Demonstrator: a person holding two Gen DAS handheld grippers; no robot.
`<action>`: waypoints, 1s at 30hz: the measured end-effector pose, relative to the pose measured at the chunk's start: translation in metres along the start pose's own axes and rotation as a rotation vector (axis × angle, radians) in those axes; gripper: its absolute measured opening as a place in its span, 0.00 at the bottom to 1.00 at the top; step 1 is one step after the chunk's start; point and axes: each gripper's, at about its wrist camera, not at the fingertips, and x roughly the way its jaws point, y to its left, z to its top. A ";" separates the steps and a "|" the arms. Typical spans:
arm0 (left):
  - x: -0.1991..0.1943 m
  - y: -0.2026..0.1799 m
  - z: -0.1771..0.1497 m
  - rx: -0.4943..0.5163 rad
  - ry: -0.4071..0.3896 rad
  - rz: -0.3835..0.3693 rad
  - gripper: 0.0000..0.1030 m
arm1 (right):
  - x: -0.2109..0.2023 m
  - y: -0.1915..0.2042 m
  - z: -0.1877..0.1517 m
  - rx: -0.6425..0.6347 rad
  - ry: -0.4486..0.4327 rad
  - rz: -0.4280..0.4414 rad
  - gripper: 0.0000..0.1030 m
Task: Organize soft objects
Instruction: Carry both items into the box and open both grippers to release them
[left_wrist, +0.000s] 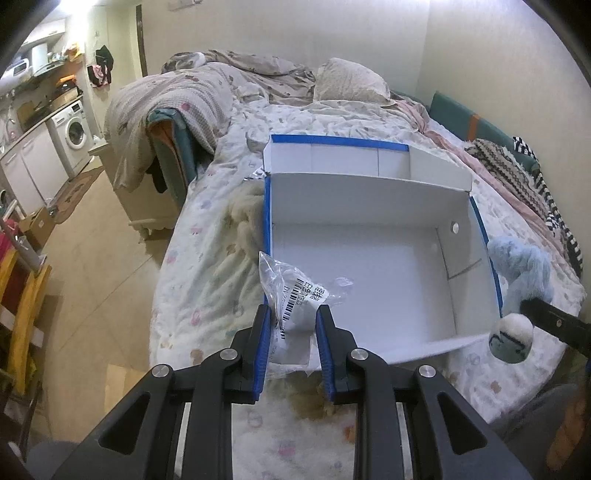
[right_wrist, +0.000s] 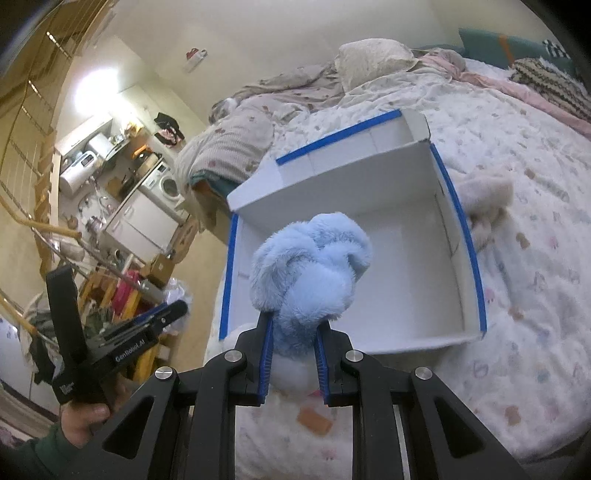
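**Both grippers loaded, box waiting**

The left gripper (left_wrist: 291, 314) is clamped on a crinkly plastic bag (left_wrist: 291, 291), holding it over the near left rim of the white box (left_wrist: 369, 266). The right gripper (right_wrist: 294, 332) pinches a fluffy blue knot toy (right_wrist: 310, 258) at its base, above the box's near edge. Nothing lies in the box yet.

The toy looks light and squashy; a grip low on the bundle, as here, should hold, though fur may slip. The bag is thin and slick, likely to slide. A cream plush (right_wrist: 484, 206) lies against the box's outer wall on the bed (right_wrist: 535, 258), soft enough to take anywhere.
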 end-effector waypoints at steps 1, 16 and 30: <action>0.003 -0.002 0.003 0.001 0.003 -0.003 0.21 | 0.002 -0.002 0.004 0.000 -0.002 -0.002 0.21; 0.080 -0.025 0.029 0.053 0.052 -0.016 0.21 | 0.073 -0.045 0.034 0.062 0.033 -0.055 0.21; 0.131 -0.031 0.009 0.062 0.111 -0.026 0.21 | 0.115 -0.060 0.028 0.081 0.126 -0.066 0.22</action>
